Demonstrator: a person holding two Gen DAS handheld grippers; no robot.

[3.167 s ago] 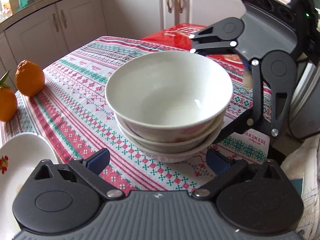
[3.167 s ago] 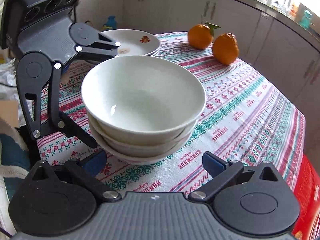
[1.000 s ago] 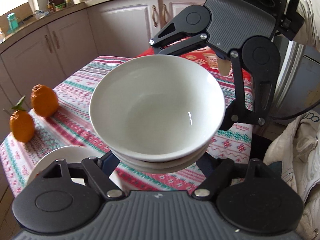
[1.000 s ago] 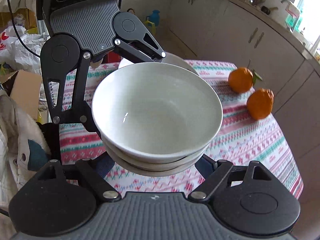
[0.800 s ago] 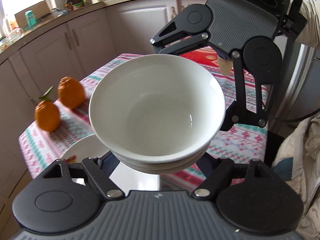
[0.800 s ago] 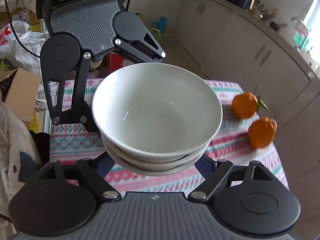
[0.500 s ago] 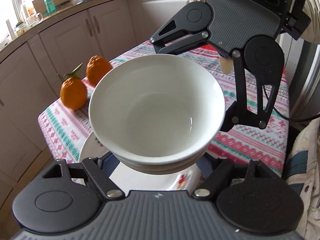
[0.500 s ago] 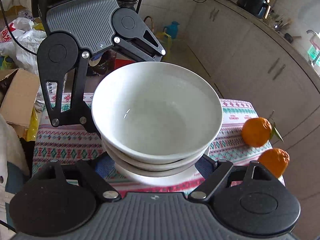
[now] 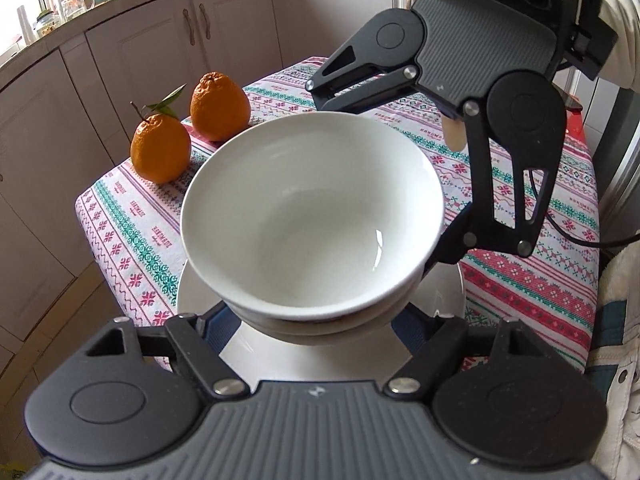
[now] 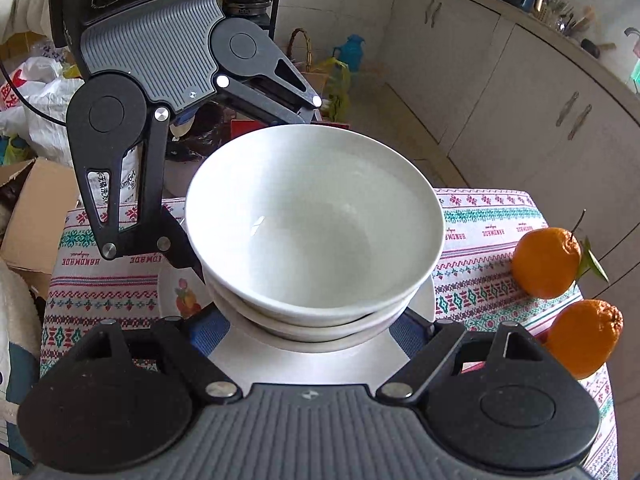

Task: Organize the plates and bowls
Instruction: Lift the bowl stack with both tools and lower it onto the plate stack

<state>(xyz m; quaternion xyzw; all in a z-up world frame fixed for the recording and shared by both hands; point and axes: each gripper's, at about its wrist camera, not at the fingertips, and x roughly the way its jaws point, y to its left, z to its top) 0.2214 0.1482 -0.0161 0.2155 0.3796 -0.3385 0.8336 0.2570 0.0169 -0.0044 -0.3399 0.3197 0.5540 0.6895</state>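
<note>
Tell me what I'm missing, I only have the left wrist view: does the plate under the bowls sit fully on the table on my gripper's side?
Observer: Yes. In the right wrist view the plate lies on the tablecloth, with cloth showing beyond its rim.
Operator: Anything past that table edge?
Observer: A cardboard box and white plastic bags lie beyond it.
Operator: How does my gripper look from there?
Observer: One of the left gripper fingers lies against the stack of bowls, low on its side.
</note>
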